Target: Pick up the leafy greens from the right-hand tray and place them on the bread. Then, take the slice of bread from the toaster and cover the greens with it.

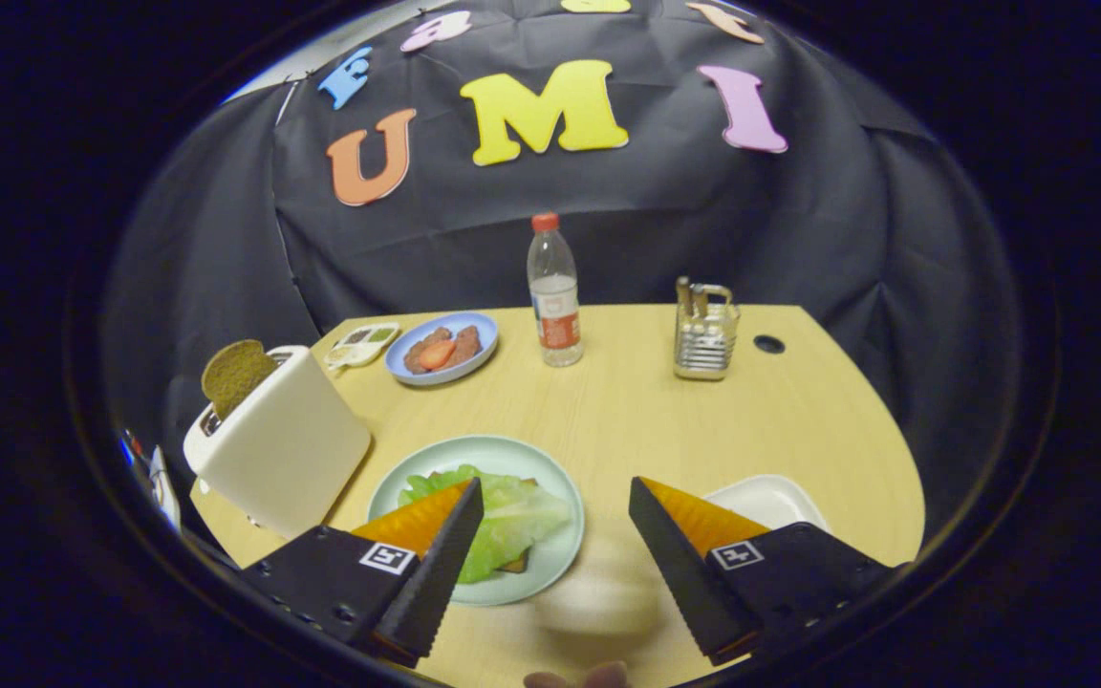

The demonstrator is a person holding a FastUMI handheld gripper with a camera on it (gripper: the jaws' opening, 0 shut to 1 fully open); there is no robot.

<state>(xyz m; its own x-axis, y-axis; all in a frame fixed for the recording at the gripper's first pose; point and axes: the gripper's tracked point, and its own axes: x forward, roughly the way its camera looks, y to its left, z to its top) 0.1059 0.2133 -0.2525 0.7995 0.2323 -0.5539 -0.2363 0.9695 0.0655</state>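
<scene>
The leafy greens (517, 521) lie on a slice of bread, whose brown edge (515, 566) peeks out beneath them, on a pale green plate (480, 453). My gripper (555, 516) hovers above the table, open, with nothing between its fingers. The left finger (436, 554) overlaps the greens and the plate; the right finger (675, 545) is off to the plate's right. A white toaster (283, 454) stands left of the plate with a brown bread slice (233, 375) sticking out of its slot. A white tray (768, 499) sits just beyond the right finger.
Farther back on the wooden table (646, 411) are a blue plate (407, 373) with food pieces, a small white dish (362, 344), a water bottle (555, 296) and a metal rack (704, 330). A dark hole (768, 344) sits near the back right. Fingertips of a hand (577, 678) show below.
</scene>
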